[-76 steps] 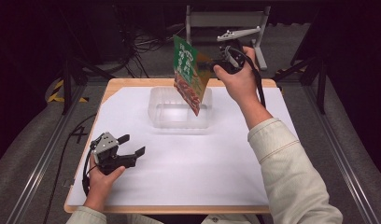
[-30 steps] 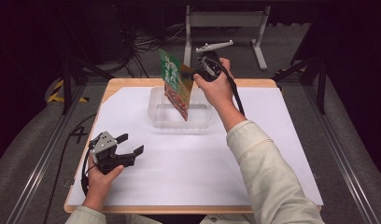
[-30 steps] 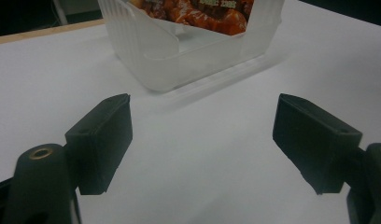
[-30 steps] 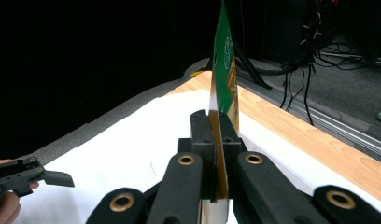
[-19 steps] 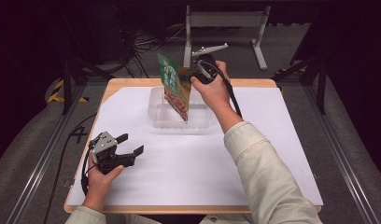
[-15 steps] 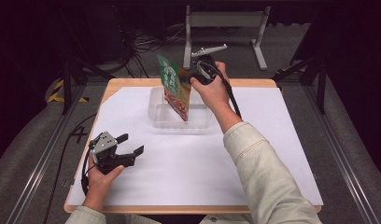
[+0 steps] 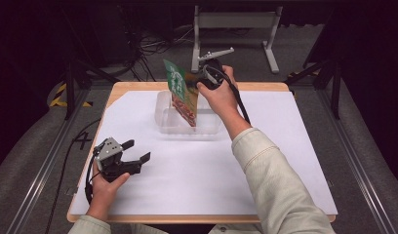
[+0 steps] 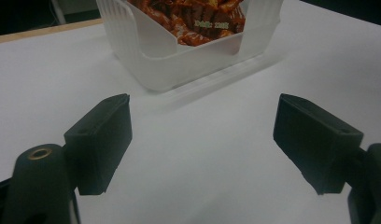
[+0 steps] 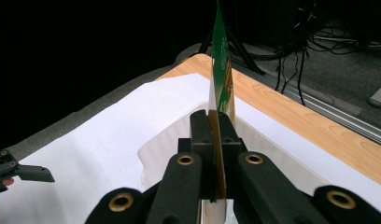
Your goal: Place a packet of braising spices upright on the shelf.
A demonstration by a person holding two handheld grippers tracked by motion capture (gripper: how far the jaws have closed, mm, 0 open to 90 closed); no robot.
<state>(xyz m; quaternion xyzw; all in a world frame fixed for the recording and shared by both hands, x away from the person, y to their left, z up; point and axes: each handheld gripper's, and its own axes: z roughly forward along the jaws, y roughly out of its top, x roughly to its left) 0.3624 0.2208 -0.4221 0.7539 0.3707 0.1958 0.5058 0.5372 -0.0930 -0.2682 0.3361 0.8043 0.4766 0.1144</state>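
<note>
Green-and-red snack bag [image 7: 181, 97] pinched at its edge by my right gripper [image 7: 199, 82], hanging into the clear plastic bin [image 7: 165, 124] at 12 o'clock; looks light and floppy, while left gripper [image 7: 133, 158] sits wide open.

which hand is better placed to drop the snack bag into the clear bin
Right. The right tongs are already shut on the snack bag, holding it over the clear bin. The left tongs sit open and empty, nearer the table's front edge.
</note>
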